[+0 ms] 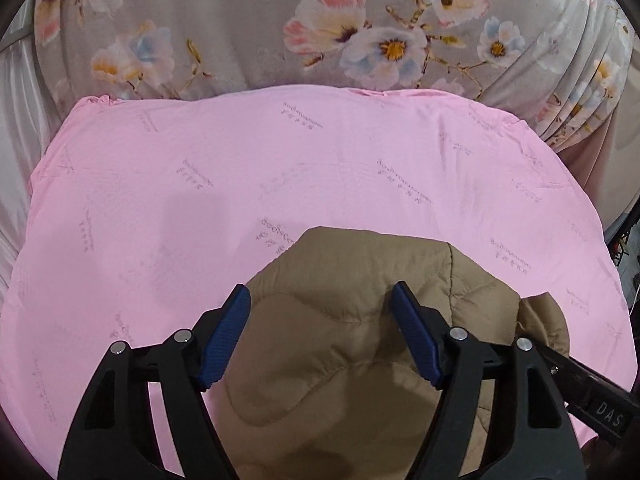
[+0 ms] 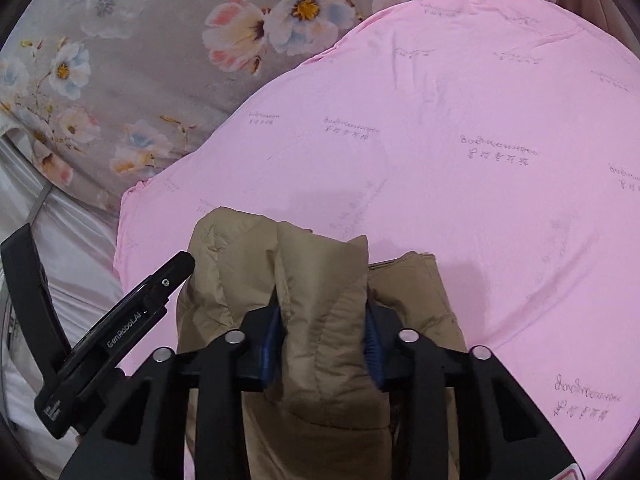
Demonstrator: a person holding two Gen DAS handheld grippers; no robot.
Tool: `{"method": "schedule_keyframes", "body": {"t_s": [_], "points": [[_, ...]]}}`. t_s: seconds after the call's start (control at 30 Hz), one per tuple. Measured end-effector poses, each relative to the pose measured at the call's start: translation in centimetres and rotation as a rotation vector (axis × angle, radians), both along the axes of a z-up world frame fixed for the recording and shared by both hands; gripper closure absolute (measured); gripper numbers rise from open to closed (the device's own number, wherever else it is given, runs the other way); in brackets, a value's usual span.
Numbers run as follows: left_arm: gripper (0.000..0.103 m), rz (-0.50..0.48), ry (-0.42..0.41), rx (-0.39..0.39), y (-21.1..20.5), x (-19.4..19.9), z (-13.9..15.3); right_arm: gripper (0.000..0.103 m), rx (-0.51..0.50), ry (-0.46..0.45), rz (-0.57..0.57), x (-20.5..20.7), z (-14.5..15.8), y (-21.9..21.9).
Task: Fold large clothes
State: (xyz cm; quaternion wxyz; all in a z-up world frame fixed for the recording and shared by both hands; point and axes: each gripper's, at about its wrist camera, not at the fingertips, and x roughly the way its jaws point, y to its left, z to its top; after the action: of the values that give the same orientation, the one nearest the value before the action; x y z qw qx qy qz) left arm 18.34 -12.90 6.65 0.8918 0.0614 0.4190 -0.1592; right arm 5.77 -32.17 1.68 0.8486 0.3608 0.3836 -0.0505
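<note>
Tan quilted jacket [image 1: 352, 344] is bunched up on the pink sheet [image 1: 200, 184]; right gripper [image 2: 326, 320] is pinching a fold of it, only clear from its own view; left gripper [image 1: 320, 304] hangs wide open, probably just above; floral bedding [image 1: 224, 28] lies behind.

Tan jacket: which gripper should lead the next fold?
Right, probably. The right gripper is shut on a fold of the jacket; the left gripper is open above it, holding nothing.
</note>
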Motion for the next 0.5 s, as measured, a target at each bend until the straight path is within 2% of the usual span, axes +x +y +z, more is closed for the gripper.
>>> {"method": "schedule_keyframes", "body": {"t_s": [0.07,0.17,0.33,0.5], "points": [[0.032,0.004,0.018,0.012,-0.6,0.3,-1.4,0.082,0.044,-0.050,-0.032,-1.5,-1.5,-0.9],[0.031,-0.013,0.064,0.009,-1.4,0.6,-3.7,0.083,0.032,-0.038,-0.058,-2.4,-4.0,-1.3],[0.029,-0.025,0.001,0.095,-3.4,-0.4,-5.5,0.082,0.043,-0.020,-0.052,-2.2,-6.7,-1.8],[0.027,-0.020,-0.012,0.119,-3.9,0.0,-6.9,0.082,0.011,-0.018,-0.037,-1.7,-8.2,-1.6]]}}
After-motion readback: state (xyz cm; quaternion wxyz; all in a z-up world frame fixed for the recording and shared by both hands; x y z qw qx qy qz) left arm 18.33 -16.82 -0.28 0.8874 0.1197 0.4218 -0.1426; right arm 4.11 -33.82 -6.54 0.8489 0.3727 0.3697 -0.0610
